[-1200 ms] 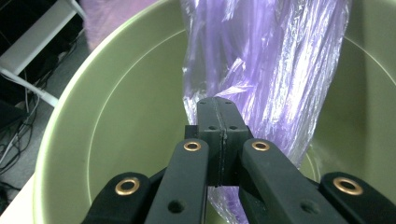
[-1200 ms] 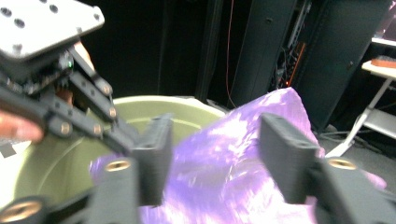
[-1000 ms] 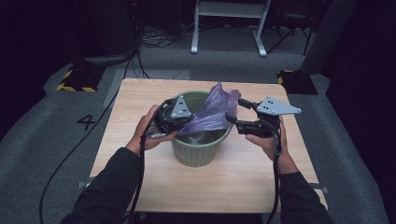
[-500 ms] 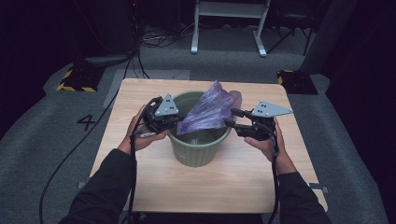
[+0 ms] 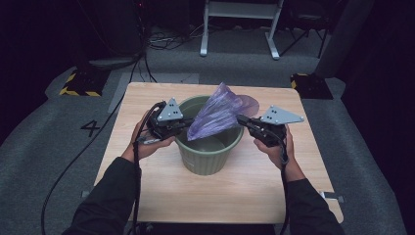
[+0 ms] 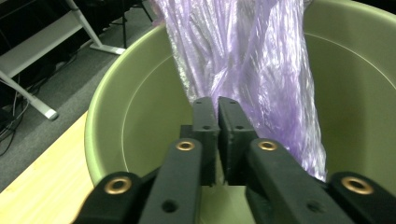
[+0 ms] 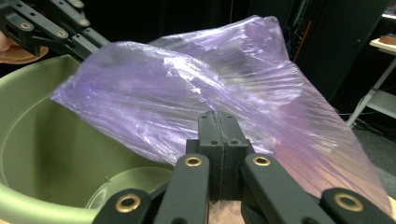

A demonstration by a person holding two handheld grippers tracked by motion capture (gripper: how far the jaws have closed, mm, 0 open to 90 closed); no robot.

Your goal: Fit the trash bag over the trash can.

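Over the green bucket (image 5: 209,147) at mid-frame, both grippers pinch the purple bag (image 5: 220,115): left gripper (image 5: 182,125) barely parted, right gripper (image 5: 243,121) just clamped; lining looks hardly begun.

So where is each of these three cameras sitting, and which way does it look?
High view: above the person's side, looking forward and down on the table; both forearms, left gripper and right gripper show.
Left gripper view: rides that gripper, facing into the green bucket.
Right gripper view: rides that gripper, facing the purple bag.
All share bucket and bag.
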